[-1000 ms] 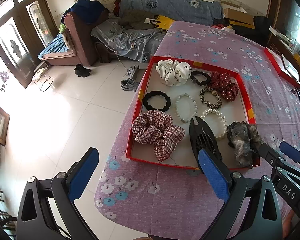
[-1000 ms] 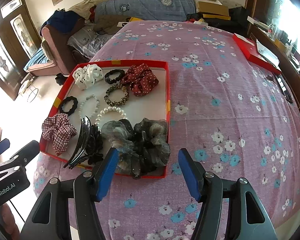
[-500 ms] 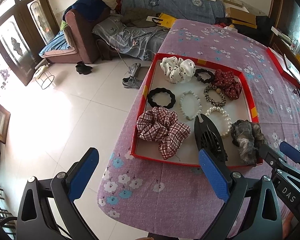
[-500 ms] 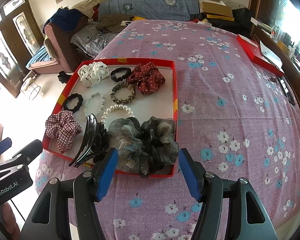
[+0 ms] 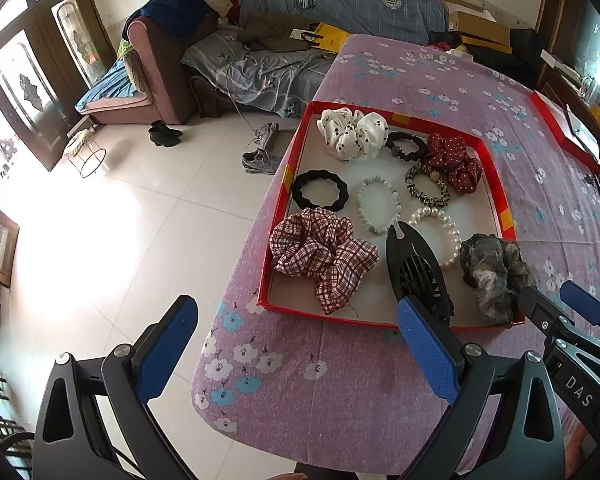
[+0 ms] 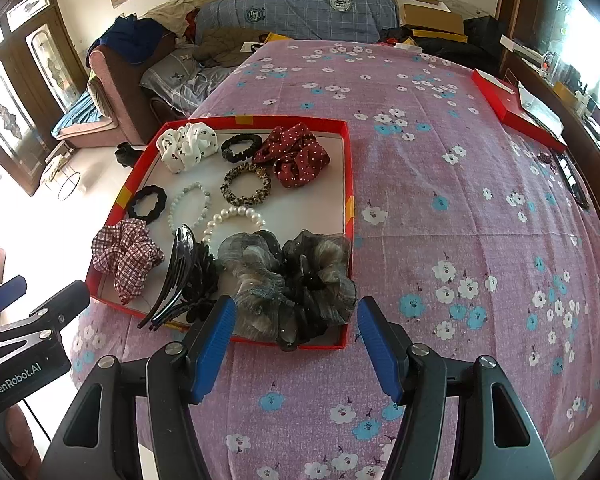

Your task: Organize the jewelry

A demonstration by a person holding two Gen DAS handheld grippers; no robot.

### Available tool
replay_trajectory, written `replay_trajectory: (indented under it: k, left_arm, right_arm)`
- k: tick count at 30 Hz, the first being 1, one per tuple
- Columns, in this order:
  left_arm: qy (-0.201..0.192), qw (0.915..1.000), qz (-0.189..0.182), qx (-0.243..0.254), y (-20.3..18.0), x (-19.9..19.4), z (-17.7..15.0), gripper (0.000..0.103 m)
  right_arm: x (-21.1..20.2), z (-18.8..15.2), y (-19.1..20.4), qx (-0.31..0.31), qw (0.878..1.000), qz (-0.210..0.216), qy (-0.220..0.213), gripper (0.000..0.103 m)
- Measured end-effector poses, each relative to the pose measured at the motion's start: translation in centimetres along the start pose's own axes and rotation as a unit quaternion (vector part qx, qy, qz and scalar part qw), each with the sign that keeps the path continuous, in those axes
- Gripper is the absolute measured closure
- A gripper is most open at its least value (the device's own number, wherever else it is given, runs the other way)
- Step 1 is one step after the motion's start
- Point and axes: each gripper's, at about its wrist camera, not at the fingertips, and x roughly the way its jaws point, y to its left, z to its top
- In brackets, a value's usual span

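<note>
A red-rimmed tray [image 6: 349, 216] [image 5: 286, 178] on the purple flowered table holds hair ties and bracelets: a plaid scrunchie [image 5: 320, 252] [image 6: 126, 250], a black hair claw [image 5: 418, 270] [image 6: 184, 276], a grey-black gauze scrunchie [image 6: 296, 280] [image 5: 492, 270], a pearl bracelet [image 6: 234, 218], a pale bead bracelet [image 5: 378, 206], a leopard tie [image 6: 246, 184], a black tie [image 5: 320, 190], a white dotted scrunchie [image 5: 352, 132] and a red dotted scrunchie [image 6: 294, 154]. My left gripper [image 5: 296, 344] is open and empty before the tray's near left corner. My right gripper [image 6: 296, 344] is open and empty just before the gauze scrunchie.
The table's left edge [image 5: 236, 280] drops to a white tiled floor. A second red box [image 6: 516, 114] lies at the far right of the table, with small dark items [image 6: 572, 180] near the right edge. Sofas [image 5: 340, 4] stand beyond.
Both grippers have drawn back slightly from the tray and stayed open. Nothing in the tray has moved.
</note>
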Motion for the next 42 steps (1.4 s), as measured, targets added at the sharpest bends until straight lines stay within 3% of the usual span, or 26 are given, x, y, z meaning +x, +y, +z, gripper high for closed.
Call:
replay_trajectory:
  k: [42]
  left_arm:
    - [0.024,0.9992,0.022,-0.021,1.2,0.6,-0.3,0.003]
  right_arm:
    - [0.6,-0.1,1.3,-0.024,0.999,0.025,0.008,0.033]
